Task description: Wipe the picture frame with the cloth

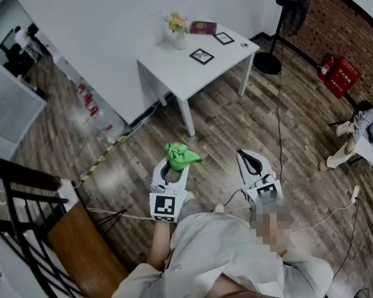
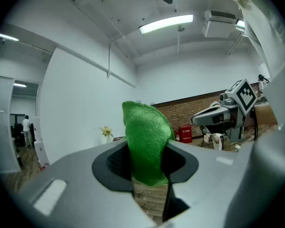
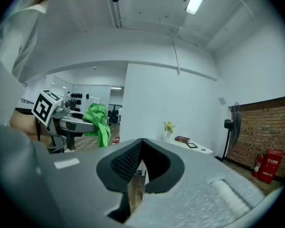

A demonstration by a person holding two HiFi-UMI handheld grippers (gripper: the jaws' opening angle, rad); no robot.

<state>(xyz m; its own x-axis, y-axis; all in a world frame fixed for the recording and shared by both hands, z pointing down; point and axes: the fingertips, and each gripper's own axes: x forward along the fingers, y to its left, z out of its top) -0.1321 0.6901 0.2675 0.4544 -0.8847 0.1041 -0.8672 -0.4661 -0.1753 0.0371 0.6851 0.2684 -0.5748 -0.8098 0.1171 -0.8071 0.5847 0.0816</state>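
A green cloth (image 1: 181,156) sticks out of my left gripper (image 1: 172,166), which is shut on it; in the left gripper view the cloth (image 2: 146,146) fills the gap between the jaws. My right gripper (image 1: 253,161) is shut with nothing in it, its jaws meeting at the tip (image 3: 139,164). Both are held in front of the person's body, well short of the white table (image 1: 174,70). Two black picture frames lie on that table: one (image 1: 201,56) near the middle, a smaller one (image 1: 224,38) further back. The right gripper view shows the table (image 3: 199,148) far off.
A vase of flowers (image 1: 178,28) and a dark red book (image 1: 202,27) stand at the table's back. A standing fan (image 1: 280,23) is right of it, with a cable across the wooden floor. A person sits at the far right (image 1: 363,132). Red extinguishers (image 1: 340,76) line the brick wall.
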